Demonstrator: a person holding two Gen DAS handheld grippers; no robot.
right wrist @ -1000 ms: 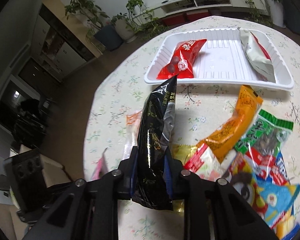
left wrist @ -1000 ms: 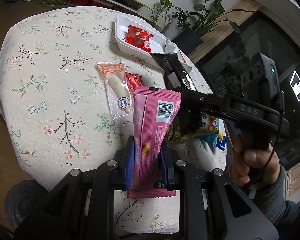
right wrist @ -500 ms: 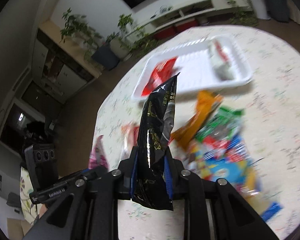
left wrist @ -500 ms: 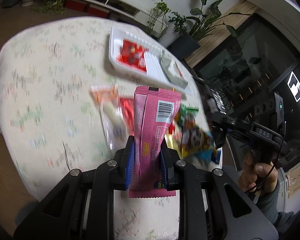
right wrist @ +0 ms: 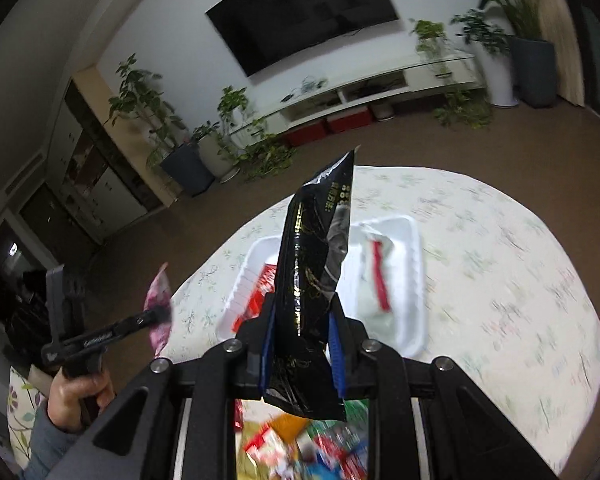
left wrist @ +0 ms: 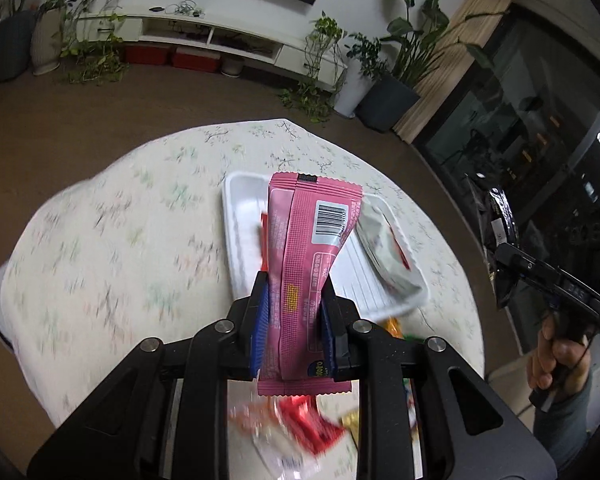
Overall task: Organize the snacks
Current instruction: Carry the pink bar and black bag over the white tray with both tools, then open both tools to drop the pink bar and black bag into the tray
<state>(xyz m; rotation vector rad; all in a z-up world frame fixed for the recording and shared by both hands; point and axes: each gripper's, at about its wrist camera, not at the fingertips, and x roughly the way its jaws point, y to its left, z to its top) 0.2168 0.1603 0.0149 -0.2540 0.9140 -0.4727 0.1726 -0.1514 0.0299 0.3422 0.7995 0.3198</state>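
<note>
Now both tools are clamped on snacks above the counter (left wrist: 112, 216): the left tool (left wrist: 293, 322) grips a pink packet (left wrist: 310, 264), the right tool (right wrist: 302, 346) a black packet (right wrist: 312, 276), held upright, probably for dropping into the white tray (right wrist: 414, 280).

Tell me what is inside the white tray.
The white tray holds a white packet with a red stripe and a red packet. The held black packet covers its middle.
</note>
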